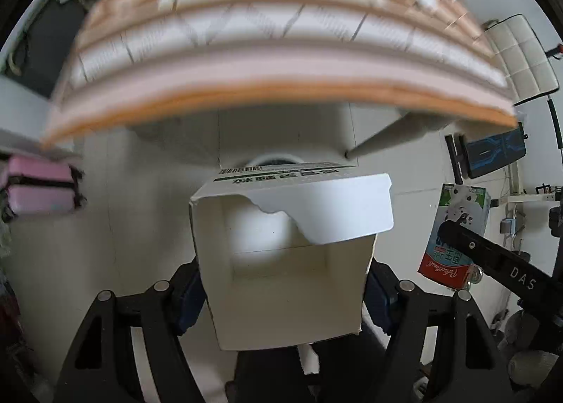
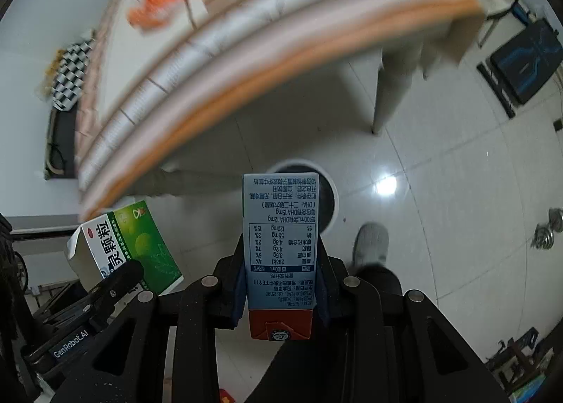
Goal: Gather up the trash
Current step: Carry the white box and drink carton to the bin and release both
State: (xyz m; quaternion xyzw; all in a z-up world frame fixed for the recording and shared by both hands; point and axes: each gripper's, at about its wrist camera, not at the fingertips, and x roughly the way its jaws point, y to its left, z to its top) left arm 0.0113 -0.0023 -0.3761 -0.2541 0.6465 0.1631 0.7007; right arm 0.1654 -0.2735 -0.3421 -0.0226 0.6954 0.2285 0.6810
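My left gripper (image 1: 283, 294) is shut on an open white and green medicine box (image 1: 292, 255), its torn flap up and its inside empty. The box also shows in the right wrist view (image 2: 130, 248) at the lower left. My right gripper (image 2: 281, 283) is shut on a blue and red milk carton (image 2: 280, 244), which also shows in the left wrist view (image 1: 454, 227) at the right. Both are held off the table, above the floor. A round white trash bin (image 2: 332, 191) with a dark inside stands on the floor just beyond the carton; its rim (image 1: 272, 157) peeks over the box.
The table edge (image 1: 246, 93) with an orange-trimmed cloth arcs overhead, with orange wrappers (image 2: 158, 1) and other litter on top. A table leg (image 2: 387, 96) stands on the tiled floor. A grey-slippered foot (image 2: 371, 241) is beside the bin. A white chair (image 1: 524, 58) is at the right.
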